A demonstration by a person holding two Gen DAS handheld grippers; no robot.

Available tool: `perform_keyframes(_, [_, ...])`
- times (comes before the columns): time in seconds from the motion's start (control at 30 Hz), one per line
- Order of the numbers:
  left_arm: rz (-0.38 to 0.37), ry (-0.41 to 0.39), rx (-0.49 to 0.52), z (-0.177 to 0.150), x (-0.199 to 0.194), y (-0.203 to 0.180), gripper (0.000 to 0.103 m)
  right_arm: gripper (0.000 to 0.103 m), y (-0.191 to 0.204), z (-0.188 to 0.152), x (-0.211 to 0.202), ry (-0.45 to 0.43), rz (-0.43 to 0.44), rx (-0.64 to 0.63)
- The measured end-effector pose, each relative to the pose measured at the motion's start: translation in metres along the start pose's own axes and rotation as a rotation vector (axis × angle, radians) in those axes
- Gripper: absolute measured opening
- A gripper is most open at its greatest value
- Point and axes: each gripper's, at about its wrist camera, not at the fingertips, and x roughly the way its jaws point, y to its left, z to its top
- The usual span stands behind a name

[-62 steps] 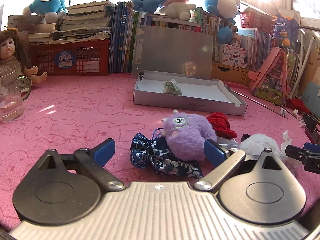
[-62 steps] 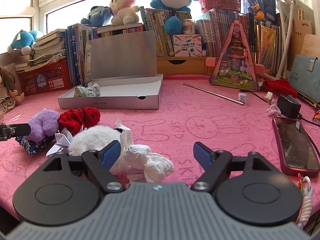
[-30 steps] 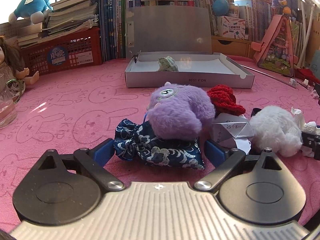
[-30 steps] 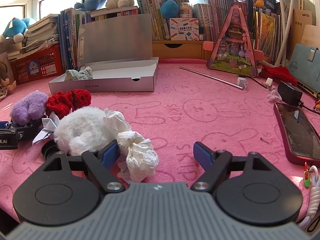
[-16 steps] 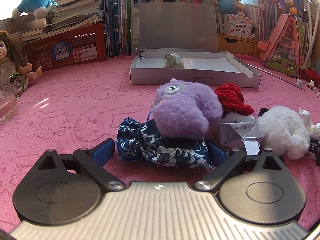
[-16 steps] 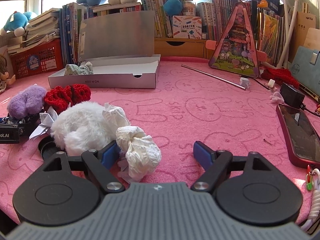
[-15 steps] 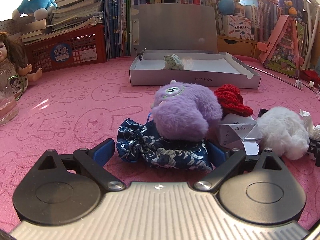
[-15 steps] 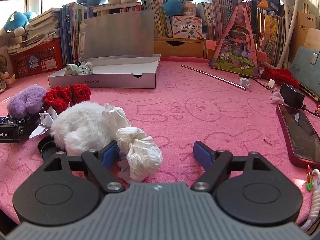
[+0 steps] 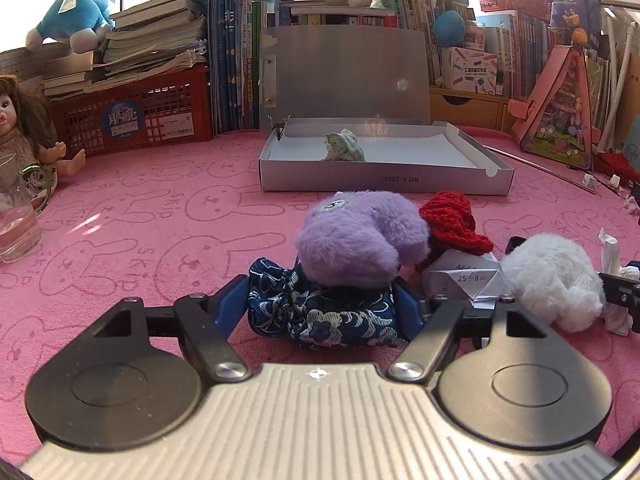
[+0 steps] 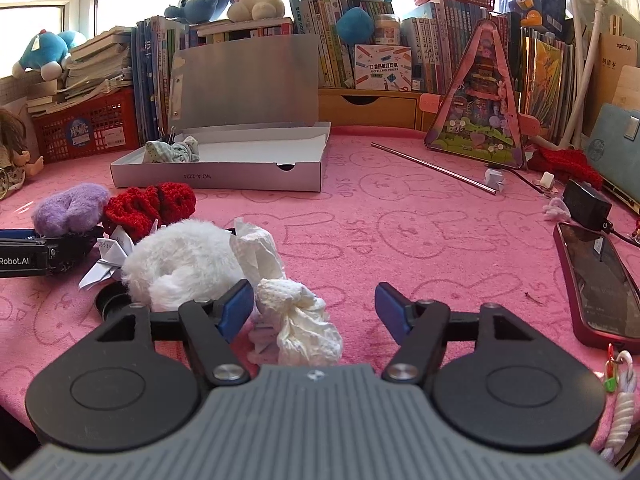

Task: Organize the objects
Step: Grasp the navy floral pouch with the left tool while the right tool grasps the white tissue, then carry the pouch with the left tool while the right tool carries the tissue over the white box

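A dark blue patterned pouch [image 9: 320, 314] lies on the pink cloth with a purple plush toy [image 9: 360, 238] on top of it. My left gripper [image 9: 320, 308] has closed in on the pouch, and both pads touch its sides. My right gripper [image 10: 314, 310] is open around a crumpled white tissue [image 10: 298, 322], beside a white fluffy ball [image 10: 184, 262]. A red knitted piece [image 9: 452, 220] and folded paper [image 9: 464, 278] lie between the toys. An open grey box [image 9: 384, 172] with a small cloth bundle [image 9: 342, 148] stands behind.
A glass [image 9: 16, 220] and a doll [image 9: 20, 128] are at the far left. A phone [image 10: 600, 280], a charger [image 10: 588, 204] and a metal rod [image 10: 432, 168] lie to the right. Books, a red basket [image 9: 132, 120] and plush toys line the back.
My left gripper has moved forward and its fingers have closed in on the blue pouch. My right gripper has stayed open around the tissue.
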Motion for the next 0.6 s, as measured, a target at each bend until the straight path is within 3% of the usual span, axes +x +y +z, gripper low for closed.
perform_keyframes(0.07, [-0.001,-0.003,-0.001,0.001,-0.002,0.001,0.075,0.063,0.001,0.002,-0.002,-0.002,0.01,-0.013])
perform_keyframes(0.1, [-0.002,-0.002,0.007,0.0,-0.002,0.0,0.075,0.054,0.002,0.003,-0.003,-0.002,0.012,-0.019])
perform_keyframes(0.23, [0.001,0.023,0.018,-0.002,0.006,-0.002,0.082,0.039,0.005,0.003,-0.005,0.002,0.013,-0.038])
perform_keyframes(0.43, [0.008,0.069,-0.014,-0.003,0.019,-0.002,0.085,0.038,0.006,0.002,-0.008,0.004,0.017,-0.047])
perform_keyframes(0.6, [0.005,0.038,-0.024,-0.001,0.008,0.0,0.071,0.037,0.005,0.005,-0.013,-0.009,0.022,-0.048])
